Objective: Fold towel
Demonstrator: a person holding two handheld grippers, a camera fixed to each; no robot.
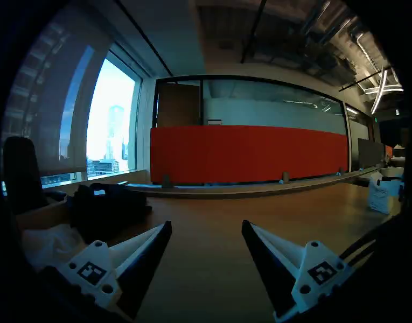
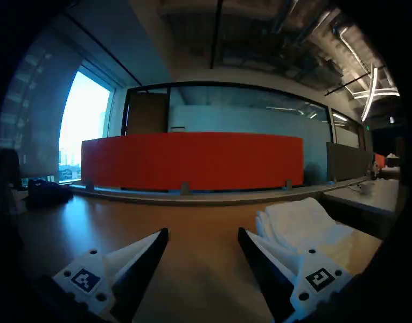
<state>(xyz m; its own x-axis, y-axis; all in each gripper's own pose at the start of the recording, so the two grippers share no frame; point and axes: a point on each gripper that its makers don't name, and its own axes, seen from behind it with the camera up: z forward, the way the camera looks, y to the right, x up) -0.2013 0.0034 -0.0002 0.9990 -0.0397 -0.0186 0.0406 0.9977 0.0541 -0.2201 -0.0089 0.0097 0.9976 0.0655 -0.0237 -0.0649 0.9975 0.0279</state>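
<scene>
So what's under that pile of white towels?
The white towels lie straight on the wooden table. The tabletop right beneath them is covered, so anything tucked there cannot be seen.

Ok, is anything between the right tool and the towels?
Nothing. In the right gripper view the towels sit just beyond the right tool, off to its right; the stretch between is bare table.
</scene>
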